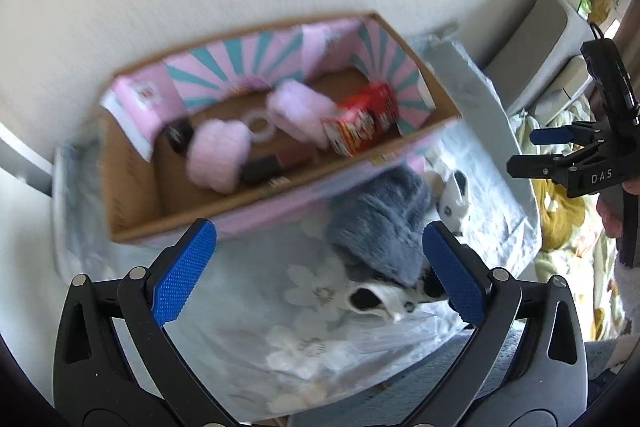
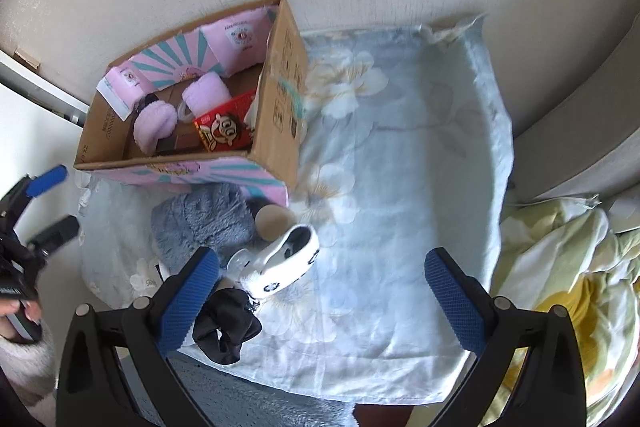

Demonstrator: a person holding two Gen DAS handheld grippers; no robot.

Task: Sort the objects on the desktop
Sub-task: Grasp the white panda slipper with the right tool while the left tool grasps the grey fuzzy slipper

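Observation:
A cardboard box [image 1: 136, 203] with a pink striped lining stands on a pale floral cloth [image 1: 256, 291]; it also shows in the right wrist view [image 2: 280, 99]. Inside lie two pink fluffy items [image 1: 218, 155], a red snack carton [image 2: 224, 127] and small dark things. In front of the box lie a grey fluffy item [image 1: 380, 223], a white and black slipper [image 2: 288, 259], a round tan item [image 2: 272, 221] and a black cloth [image 2: 224, 331]. My left gripper [image 1: 320, 275] is open and empty above the grey item. My right gripper [image 2: 324, 299] is open and empty, beside the slipper.
The cloth [image 2: 400, 187] covers a small table against a white wall. A green and yellow bedspread [image 2: 568, 291] lies to the right. A grey chair or case [image 1: 536, 47] stands at the right of the left wrist view.

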